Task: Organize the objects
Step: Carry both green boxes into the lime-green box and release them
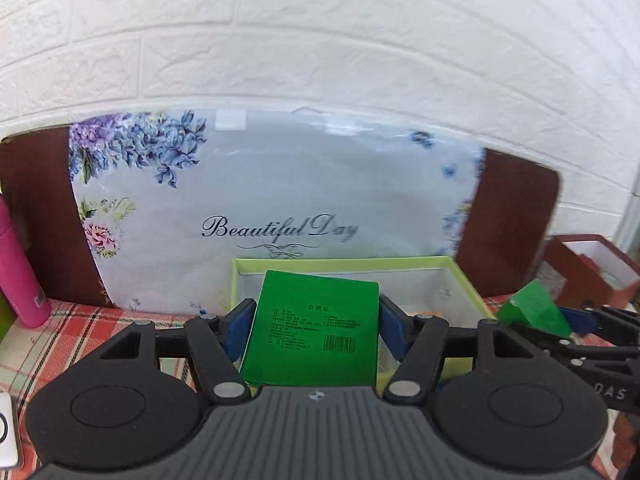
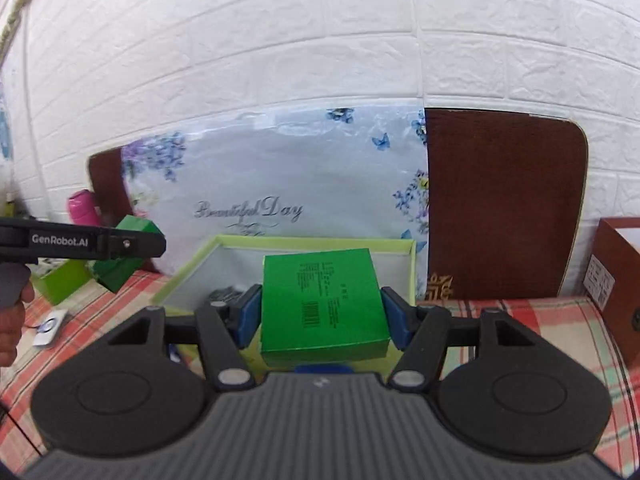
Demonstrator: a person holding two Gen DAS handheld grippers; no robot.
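Note:
My left gripper (image 1: pixel 316 318) is shut on a green box (image 1: pixel 316 332), its printed label facing me, held above an open light-green carton (image 1: pixel 460 264). My right gripper (image 2: pixel 320 312) is shut on a second green box (image 2: pixel 324 300) over the same carton (image 2: pixel 320 242). In the left wrist view the right gripper (image 1: pixel 576 320) and its box (image 1: pixel 532 308) show at the right edge. From the right wrist camera, the left gripper (image 2: pixel 132 244) and its box (image 2: pixel 120 268) appear at the left. Both boxes hang in the air above the plaid tablecloth (image 2: pixel 520 320).
A floral "Beautiful Day" bag (image 1: pixel 280 184) leans on a brown board (image 2: pixel 500 200) against the white brick wall. A pink bottle (image 1: pixel 20 272) stands at the left, a brown open box (image 1: pixel 592 268) at the right. A white card (image 2: pixel 50 326) and a person's hand (image 2: pixel 10 320) are at the left.

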